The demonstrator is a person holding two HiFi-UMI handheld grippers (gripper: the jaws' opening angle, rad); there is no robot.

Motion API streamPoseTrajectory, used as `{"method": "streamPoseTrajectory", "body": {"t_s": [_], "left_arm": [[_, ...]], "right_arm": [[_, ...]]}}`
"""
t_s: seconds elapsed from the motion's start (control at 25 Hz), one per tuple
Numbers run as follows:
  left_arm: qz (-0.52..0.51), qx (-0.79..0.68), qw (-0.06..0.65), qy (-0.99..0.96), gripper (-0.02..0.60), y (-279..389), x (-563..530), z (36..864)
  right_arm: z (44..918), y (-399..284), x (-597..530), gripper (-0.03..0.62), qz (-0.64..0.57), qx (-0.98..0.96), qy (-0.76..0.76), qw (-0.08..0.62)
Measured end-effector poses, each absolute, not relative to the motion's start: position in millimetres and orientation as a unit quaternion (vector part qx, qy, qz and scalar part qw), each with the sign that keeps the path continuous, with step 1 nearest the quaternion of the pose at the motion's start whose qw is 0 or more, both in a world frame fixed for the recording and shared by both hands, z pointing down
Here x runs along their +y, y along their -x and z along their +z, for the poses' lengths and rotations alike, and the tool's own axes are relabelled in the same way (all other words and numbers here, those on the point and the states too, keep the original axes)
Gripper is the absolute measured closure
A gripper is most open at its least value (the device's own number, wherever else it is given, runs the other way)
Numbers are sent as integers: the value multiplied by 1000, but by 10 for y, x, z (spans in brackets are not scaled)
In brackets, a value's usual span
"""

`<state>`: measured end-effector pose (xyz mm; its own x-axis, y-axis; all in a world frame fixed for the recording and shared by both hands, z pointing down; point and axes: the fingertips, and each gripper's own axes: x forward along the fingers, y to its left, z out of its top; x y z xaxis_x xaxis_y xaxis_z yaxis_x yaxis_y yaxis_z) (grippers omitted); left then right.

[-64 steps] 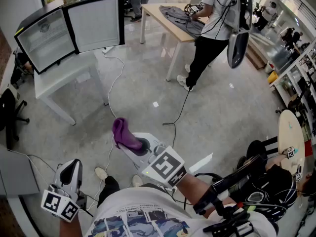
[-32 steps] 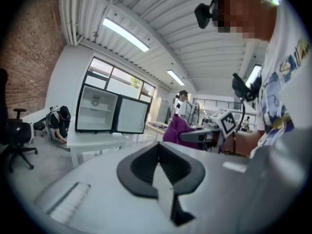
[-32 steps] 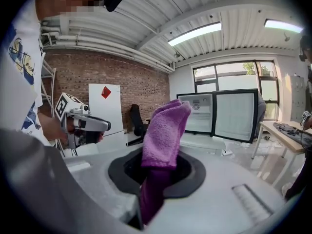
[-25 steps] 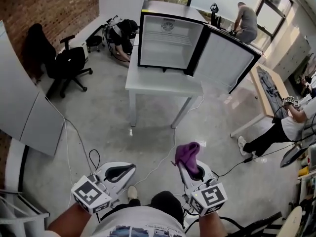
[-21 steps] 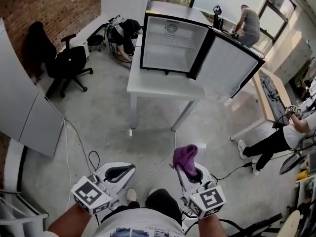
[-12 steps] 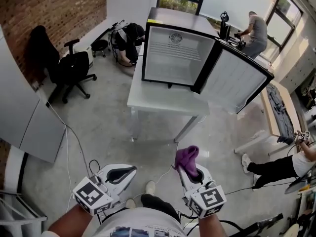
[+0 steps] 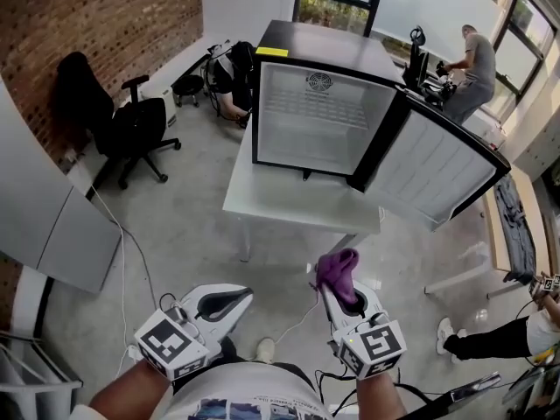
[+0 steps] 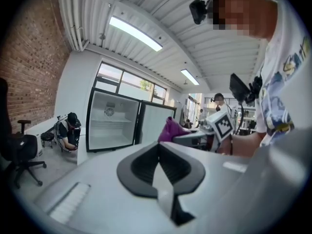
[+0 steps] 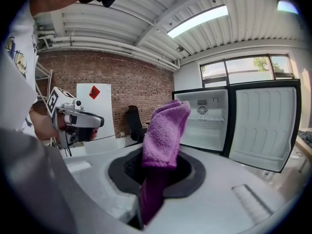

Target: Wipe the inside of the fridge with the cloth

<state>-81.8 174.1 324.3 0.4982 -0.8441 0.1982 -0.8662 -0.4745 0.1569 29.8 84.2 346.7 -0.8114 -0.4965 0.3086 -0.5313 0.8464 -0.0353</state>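
Our right gripper clamps the cloth; our left gripper is closed, empty. The fridge stands open on the table.

One fridge, one cloth, one table, and two tongs: left tongs, right tongs.

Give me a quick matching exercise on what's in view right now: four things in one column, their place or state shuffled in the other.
1. cloth
2. fridge door
3. left gripper
4. office chair

A. shut, nothing in it
B. swung open
C. by the brick wall
D. pinched in the right gripper

Pairs: 1-D, 2-B, 3-A, 4-C
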Motion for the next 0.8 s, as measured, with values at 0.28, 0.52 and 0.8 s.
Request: {"method": "streamPoseTrajectory", "body": {"t_s": [0.28,0.52,0.8], "left_arm": [[40,-487,125,-864,574,1109,1279,3239],[38,-439,119,-890,574,1399,856,3232],[47,-387,94,-916,574,1863,643,3140]], "right_arm": [[3536,-168,319,540,71,-937,-311,144],[3492,-60,-116,540,69,-911,-381,142],[3328,178,-576,540,59,-879,-453,136]]}}
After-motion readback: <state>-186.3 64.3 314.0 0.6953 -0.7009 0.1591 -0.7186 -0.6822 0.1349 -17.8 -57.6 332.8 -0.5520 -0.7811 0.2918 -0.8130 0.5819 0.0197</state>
